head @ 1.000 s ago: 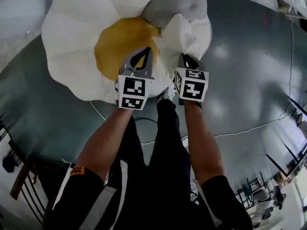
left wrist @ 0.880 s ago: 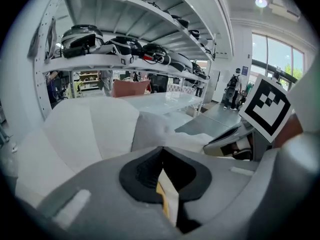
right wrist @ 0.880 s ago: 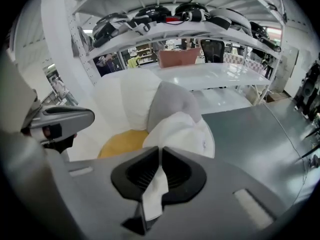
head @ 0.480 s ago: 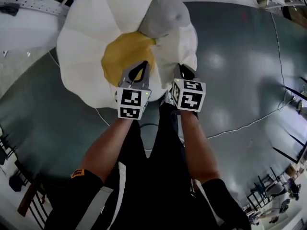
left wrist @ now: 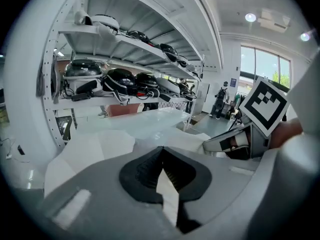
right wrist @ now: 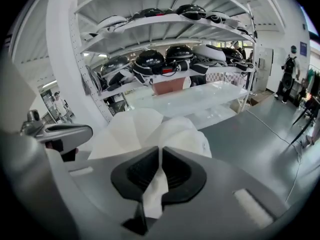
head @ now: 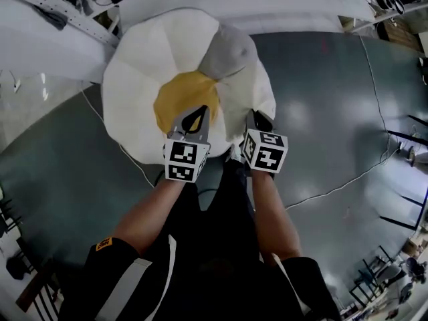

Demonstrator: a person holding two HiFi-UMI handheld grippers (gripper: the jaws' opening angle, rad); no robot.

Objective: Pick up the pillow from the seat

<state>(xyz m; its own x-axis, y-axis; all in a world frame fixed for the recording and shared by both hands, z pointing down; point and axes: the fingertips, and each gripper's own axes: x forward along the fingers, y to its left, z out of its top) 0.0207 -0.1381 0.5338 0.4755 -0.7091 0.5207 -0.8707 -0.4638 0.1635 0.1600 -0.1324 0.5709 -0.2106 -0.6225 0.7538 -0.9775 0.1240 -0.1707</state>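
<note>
The pillow (head: 144, 79) is flower-shaped, with white petals, one grey petal and a yellow centre (head: 179, 97). It hangs in front of me above the grey floor, held by both grippers. My left gripper (head: 194, 114) is shut on a fold of its white fabric near the yellow centre; that fold shows between the jaws (left wrist: 162, 173). My right gripper (head: 259, 118) is shut on the white petal edge at the right, and the cloth is pinched between its jaws (right wrist: 158, 173). White petals (right wrist: 145, 126) spread beyond the right jaws. The underside of the pillow is hidden.
White shelving (right wrist: 165, 56) with several dark helmets (left wrist: 120, 79) stands ahead, with a white bench top (right wrist: 190, 96) below it. A thin cable (head: 334, 186) runs over the grey floor at the right. People stand far off at the right (right wrist: 290, 64).
In the head view the pillow and both grippers sit lower and look smaller than a second ago, and more shelving shows above. Both grips are unchanged.
</note>
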